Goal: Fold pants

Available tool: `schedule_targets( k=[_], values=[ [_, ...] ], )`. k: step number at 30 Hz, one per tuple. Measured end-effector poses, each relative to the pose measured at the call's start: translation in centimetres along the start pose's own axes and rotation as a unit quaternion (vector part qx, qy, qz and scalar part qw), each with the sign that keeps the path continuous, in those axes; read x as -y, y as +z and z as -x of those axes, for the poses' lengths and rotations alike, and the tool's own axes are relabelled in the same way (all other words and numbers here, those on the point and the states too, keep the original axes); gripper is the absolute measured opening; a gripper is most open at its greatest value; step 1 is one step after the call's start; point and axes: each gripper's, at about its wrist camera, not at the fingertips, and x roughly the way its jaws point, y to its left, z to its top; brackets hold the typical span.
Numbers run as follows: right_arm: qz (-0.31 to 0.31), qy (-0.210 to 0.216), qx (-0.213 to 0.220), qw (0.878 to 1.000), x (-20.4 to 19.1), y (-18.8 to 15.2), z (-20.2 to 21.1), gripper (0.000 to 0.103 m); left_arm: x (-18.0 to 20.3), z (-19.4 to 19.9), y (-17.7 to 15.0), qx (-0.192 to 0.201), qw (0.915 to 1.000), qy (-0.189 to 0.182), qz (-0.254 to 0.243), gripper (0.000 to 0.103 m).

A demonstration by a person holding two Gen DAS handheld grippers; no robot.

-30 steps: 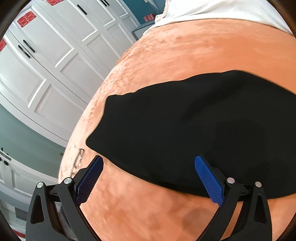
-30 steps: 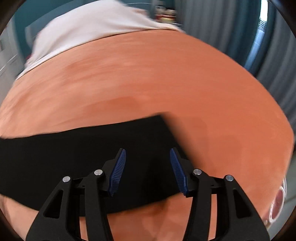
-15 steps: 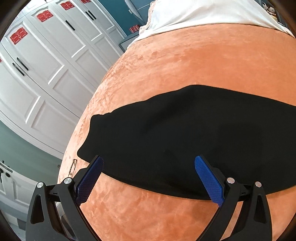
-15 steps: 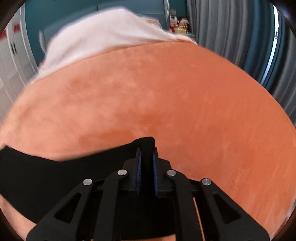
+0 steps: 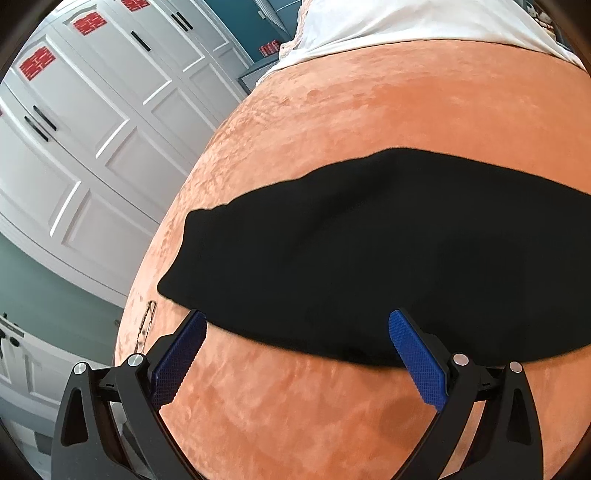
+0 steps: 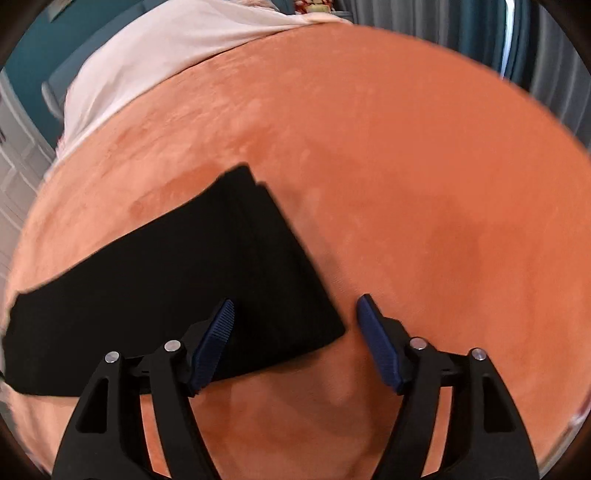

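Observation:
The black pants (image 5: 369, 258) lie flat as a long strip on the orange bed cover (image 5: 369, 110). In the left wrist view, my left gripper (image 5: 295, 332) is open and empty, its blue pads straddling the near edge of the pants' left end. In the right wrist view, the pants (image 6: 166, 277) end in a layered edge at the right. My right gripper (image 6: 295, 317) is open and empty over the near right corner of that end, left pad over the cloth, right pad over the cover.
White bedding (image 5: 406, 26) lies at the far end of the bed (image 6: 166, 37). White cupboard doors (image 5: 92, 129) stand left of the bed. Grey-blue curtains (image 6: 517, 44) hang at the right. A small thin metal object (image 5: 146, 325) lies near the bed's left edge.
My right gripper was shut on the pants' right end half a second ago; it has opened and let the cloth go. The left gripper stayed open, shifting only slightly.

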Motion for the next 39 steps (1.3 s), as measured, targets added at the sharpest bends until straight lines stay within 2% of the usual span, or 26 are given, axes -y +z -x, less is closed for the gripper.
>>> schedule_targets(
  k=[1,2,3,4,5,8,12,16,20,24,26,29,31,32,33,35,36,39],
  values=[
    [-0.008,0.005,0.005,1.0,-0.1,0.1,-0.1,0.064,-0.3,0.2,-0.5,-0.003,1.0,0.0,-0.001,0.098],
    [-0.017,0.014,0.001,1.0,-0.2,0.4,-0.3,0.05,-0.5,0.3,-0.9,-0.004,1.0,-0.001,-0.001,0.098],
    [-0.024,0.021,-0.002,0.999,-0.2,0.4,-0.3,0.024,-0.9,0.4,-1.3,-0.007,1.0,-0.003,0.0,0.098],
    [-0.044,0.046,-0.011,0.998,-0.3,0.7,-0.2,0.018,-1.2,0.5,-1.7,-0.007,1.0,-0.004,0.001,0.098],
    [-0.068,0.068,-0.018,0.995,-0.5,1.0,0.2,0.018,-1.6,0.7,-2.0,-0.007,1.0,-0.006,0.003,0.098],
    [-0.046,0.099,0.005,0.994,-4.5,1.6,3.4,0.018,-3.4,1.1,-3.0,-0.001,0.9999,-0.011,0.011,0.098],
    [0.028,0.172,0.016,0.985,-14.3,1.2,7.5,0.018,-6.4,1.0,-4.5,-0.003,0.9989,-0.033,0.033,0.098],
    [0.124,0.244,-0.018,0.962,-28.1,-1.8,8.5,0.018,-9.5,0.6,-6.0,-0.009,0.9966,-0.058,0.057,0.098],
    [0.197,0.261,-0.061,0.943,-39.8,-6.4,6.2,0.018,-12.7,0.2,-7.6,-0.006,0.9944,-0.079,0.071,0.098],
    [0.243,0.264,-0.102,0.928,-48.3,-10.6,3.0,0.019,-15.1,-0.8,-9.2,-0.011,0.9921,-0.095,0.081,0.098],
    [0.265,0.241,-0.113,0.927,-50.7,-12.6,1.3,0.023,-16.1,-1.5,-9.8,-0.013,0.9904,-0.109,0.084,0.098],
    [0.272,0.208,-0.157,0.926,-51.8,-15.9,-1.9,0.032,-17.0,-2.3,-10.1,-0.017,0.9871,-0.13,0.092,0.098],
    [0.266,0.206,-0.137,0.932,-51.3,-16.2,-1.1,0.037,-17.6,-2.9,-10.0,-0.02,0.9822,-0.156,0.103,0.098],
    [0.26,0.211,-0.135,0.933,-51.0,-16.0,-0.1,0.048,-17.9,-3.3,-9.9,-0.021,0.9793,-0.167,0.112,0.098],
    [0.25,0.222,-0.13,0.933,-50.5,-15.6,1.1,0.055,-18.2,-3.8,-9.6,-0.023,0.9757,-0.181,0.121,0.098],
    [0.235,0.242,-0.093,0.937,-48.2,-14.9,4.2,0.063,-19.2,-5.8,-9.0,-0.039,0.965,-0.208,0.156,0.098],
    [0.228,0.243,-0.078,0.94,-46.6,-14.6,5.8,0.064,-19.5,-6.6,-8.7,-0.045,0.9607,-0.213,0.172,0.098],
    [0.215,0.233,-0.059,0.947,-43.5,-13.9,8.1,0.064,-21.4,-9.8,-7.7,-0.074,0.9393,-0.233,0.24,0.094]
  ],
)
